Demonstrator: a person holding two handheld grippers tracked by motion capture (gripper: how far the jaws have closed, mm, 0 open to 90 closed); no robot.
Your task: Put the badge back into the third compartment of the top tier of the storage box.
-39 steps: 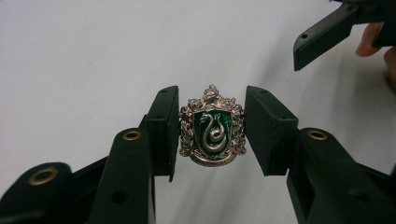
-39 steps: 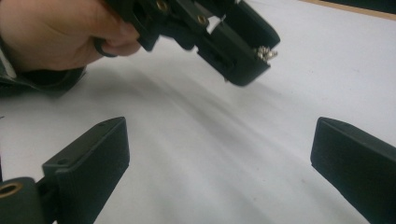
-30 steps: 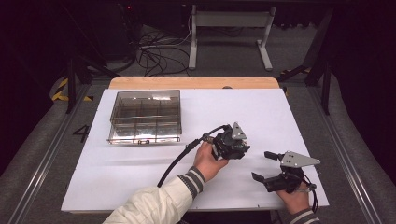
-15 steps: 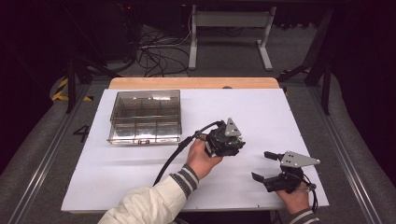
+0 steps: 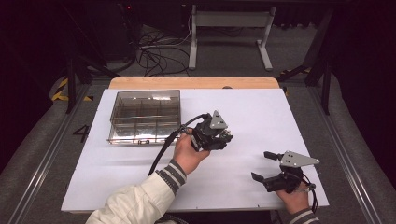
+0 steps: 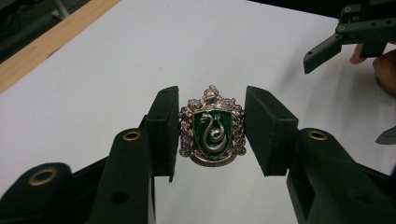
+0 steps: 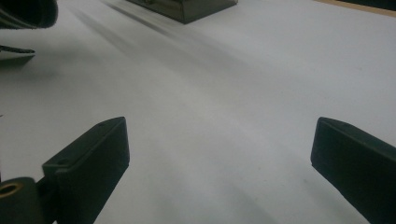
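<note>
A silver crest badge (image 6: 212, 133) with a green shield and a coiled snake hangs above the white table sheet (image 5: 252, 112), pinched by its two sides. My left gripper (image 6: 212, 126) is shut on it, one black pad against each edge. In the high view the left gripper (image 5: 228, 138) is at mid-table, just right of the clear box, and the badge is hidden there. My right gripper (image 5: 262, 165) rests low near the front right edge, open, with nothing between its wide-set jaws (image 7: 219, 154).
A clear compartment box (image 5: 144, 116) stands at the back left of the sheet; its corner (image 7: 187, 7) is far off in the right gripper view. A wooden table edge (image 5: 194, 83) runs behind the sheet. The right gripper's jaw (image 6: 327, 44) reaches into the left gripper view's upper right.
My left hand has lifted the gripper and carried it leftward and away from the front edge, toward the box. The right gripper has stayed where it was.
</note>
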